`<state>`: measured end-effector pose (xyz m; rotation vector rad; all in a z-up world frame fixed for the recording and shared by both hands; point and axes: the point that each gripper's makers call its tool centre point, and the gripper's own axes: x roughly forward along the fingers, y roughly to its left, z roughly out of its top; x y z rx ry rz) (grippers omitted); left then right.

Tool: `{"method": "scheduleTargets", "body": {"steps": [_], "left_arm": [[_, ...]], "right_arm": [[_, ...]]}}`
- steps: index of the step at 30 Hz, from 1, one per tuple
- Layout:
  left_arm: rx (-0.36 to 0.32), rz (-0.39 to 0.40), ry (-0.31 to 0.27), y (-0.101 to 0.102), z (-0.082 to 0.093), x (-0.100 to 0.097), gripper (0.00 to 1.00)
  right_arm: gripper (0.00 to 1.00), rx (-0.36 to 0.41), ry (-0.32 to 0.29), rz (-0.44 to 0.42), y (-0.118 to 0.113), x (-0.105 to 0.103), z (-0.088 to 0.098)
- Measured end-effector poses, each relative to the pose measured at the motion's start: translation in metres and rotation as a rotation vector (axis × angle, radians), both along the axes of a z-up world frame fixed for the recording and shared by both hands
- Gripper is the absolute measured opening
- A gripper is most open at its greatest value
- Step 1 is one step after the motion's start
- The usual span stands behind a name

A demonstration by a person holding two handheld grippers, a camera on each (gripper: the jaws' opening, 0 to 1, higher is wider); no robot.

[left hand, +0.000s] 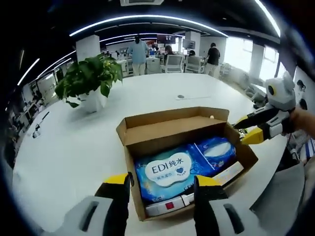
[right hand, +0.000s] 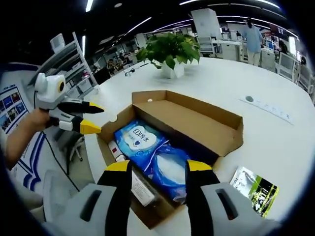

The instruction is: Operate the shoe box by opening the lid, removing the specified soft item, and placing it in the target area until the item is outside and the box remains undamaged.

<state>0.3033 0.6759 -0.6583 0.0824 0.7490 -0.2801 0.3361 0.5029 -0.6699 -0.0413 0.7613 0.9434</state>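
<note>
Cardboard shoe box (left hand: 172, 147) lies open on white desk (left hand: 74, 147) in left gripper view, flaps up. Inside, soft blue wet-wipe pack (left hand: 170, 174), glossy film, rectangular, long axis across box. Left gripper (left hand: 162, 196) hovers at box near edge, jaws spread, empty. Right gripper (left hand: 256, 128) at box right side. Potted plant (left hand: 91, 78) behind.

Right gripper view: right gripper (right hand: 155, 184) over box (right hand: 197, 123), jaws spread, empty. Pack (right hand: 147, 147) partly hidden by jaws. Left gripper (right hand: 81, 118) near box corner, jaws parted. Small green packet (right hand: 256, 189) beside box, print unreadable.

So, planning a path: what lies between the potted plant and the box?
Bare white table between potted plant and box, in the left gripper view.
</note>
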Motion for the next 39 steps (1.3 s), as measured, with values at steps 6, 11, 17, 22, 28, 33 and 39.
{"method": "scheduleTargets", "body": {"steps": [6, 11, 17, 22, 28, 33, 39], "left_arm": [[0.019, 0.060, 0.013, 0.018, -0.012, -0.008, 0.41], [0.031, 0.120, 0.014, 0.035, -0.023, -0.012, 0.30], [0.046, 0.154, 0.055, 0.043, -0.039, -0.023, 0.23], [0.040, 0.185, 0.072, 0.048, -0.046, -0.028, 0.17], [-0.030, 0.237, 0.064, 0.050, -0.050, -0.028, 0.11], [-0.057, 0.237, 0.060, 0.045, -0.050, -0.027, 0.04], [-0.070, 0.243, 0.056, 0.045, -0.050, -0.027, 0.04]], "right_arm": [[0.37, -0.001, -0.004, 0.031, 0.014, 0.001, -0.009], [0.35, -0.002, 0.011, 0.063, 0.027, -0.001, -0.018], [0.33, -0.019, -0.006, 0.098, 0.038, 0.000, -0.028], [0.30, -0.023, -0.006, 0.119, 0.049, 0.001, -0.034], [0.28, -0.043, 0.007, 0.146, 0.060, -0.001, -0.044], [0.28, -0.062, 0.028, 0.159, 0.066, -0.005, -0.053], [0.27, -0.080, 0.052, 0.155, 0.069, -0.006, -0.063]]}}
